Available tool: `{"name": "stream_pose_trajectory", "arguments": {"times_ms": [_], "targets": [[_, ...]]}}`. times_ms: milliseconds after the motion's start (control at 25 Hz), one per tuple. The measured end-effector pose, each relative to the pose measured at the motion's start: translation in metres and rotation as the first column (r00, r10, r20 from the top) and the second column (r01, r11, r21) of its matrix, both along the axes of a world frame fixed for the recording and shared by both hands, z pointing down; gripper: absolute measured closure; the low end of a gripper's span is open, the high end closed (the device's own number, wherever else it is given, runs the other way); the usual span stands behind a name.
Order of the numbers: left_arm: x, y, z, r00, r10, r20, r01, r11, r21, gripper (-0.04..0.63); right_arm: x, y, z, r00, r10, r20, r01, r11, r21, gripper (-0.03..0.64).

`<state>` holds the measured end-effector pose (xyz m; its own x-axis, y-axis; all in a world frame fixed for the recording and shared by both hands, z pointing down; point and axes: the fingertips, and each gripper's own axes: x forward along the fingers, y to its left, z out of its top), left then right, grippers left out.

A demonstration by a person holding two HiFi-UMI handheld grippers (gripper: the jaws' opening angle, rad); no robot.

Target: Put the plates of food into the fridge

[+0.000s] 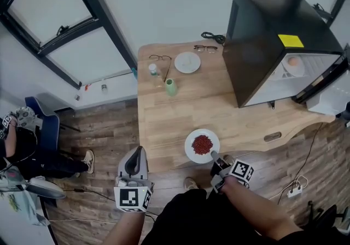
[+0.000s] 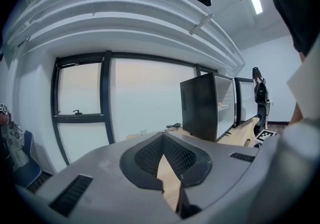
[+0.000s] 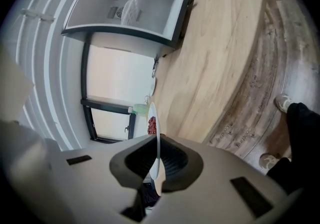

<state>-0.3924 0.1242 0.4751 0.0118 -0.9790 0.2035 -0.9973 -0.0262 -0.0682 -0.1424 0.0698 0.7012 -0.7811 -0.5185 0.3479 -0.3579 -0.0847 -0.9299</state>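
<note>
Our right gripper (image 1: 214,157) is clamped on the near rim of the white plate (image 1: 191,152) of red food (image 1: 202,144). In the right gripper view the rim runs edge-on between the pads. The plate is at the near edge of the wooden table (image 1: 175,112), well apart from the black mini fridge (image 1: 268,41), which stands open at the far right. Our left gripper (image 1: 134,165) hangs off the table's near left corner. Its jaws seem to meet tip to tip, with nothing between them.

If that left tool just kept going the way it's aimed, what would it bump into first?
Probably the wooden table, whose top shows between the left tool's tips. Depth is unclear, so it might skim over toward the window.
</note>
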Motion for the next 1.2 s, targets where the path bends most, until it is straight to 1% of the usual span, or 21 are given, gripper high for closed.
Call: {"name": "stream_pose_trajectory", "arguments": {"times_ms": [200,320,440,520,760,880,1000,1200], "targets": [[0.037,-0.038,-0.012,0.998,0.068,0.005,-0.068,0.997,0.02,0.592,0.037,-0.028,-0.018,1.0,0.022,-0.01,-0.021,0.999,0.039,0.588],[0.057,-0.064,-0.019,0.996,0.089,0.006,-0.089,0.995,0.032,0.592,0.061,-0.049,-0.027,0.998,0.056,0.004,-0.056,0.998,0.042,0.588],[0.079,-0.089,-0.027,0.994,0.108,0.008,-0.108,0.993,0.051,0.592,0.083,-0.07,-0.037,0.997,0.071,0.016,-0.071,0.996,0.057,0.588],[0.095,-0.1,-0.027,0.993,0.12,0.008,-0.121,0.991,0.051,0.592,0.099,-0.079,-0.041,0.997,0.08,0.022,-0.081,0.995,0.057,0.588],[0.134,-0.137,-0.031,0.99,0.14,0.013,-0.141,0.989,0.048,0.592,0.147,-0.102,-0.048,0.996,0.082,0.031,-0.084,0.994,0.065,0.588],[0.157,-0.156,-0.037,0.987,0.161,0.022,-0.162,0.985,0.06,0.592,0.18,-0.112,-0.048,0.993,0.114,0.033,-0.116,0.992,0.057,0.588],[0.175,-0.174,-0.043,0.986,0.162,0.024,-0.164,0.984,0.074,0.592,0.209,-0.131,-0.05,0.988,0.15,0.038,-0.153,0.986,0.067,0.588],[0.205,-0.195,-0.045,0.987,0.158,0.023,-0.16,0.984,0.081,0.592,0.242,-0.163,-0.057,0.984,0.172,0.044,-0.175,0.981,0.088,0.588]]}}
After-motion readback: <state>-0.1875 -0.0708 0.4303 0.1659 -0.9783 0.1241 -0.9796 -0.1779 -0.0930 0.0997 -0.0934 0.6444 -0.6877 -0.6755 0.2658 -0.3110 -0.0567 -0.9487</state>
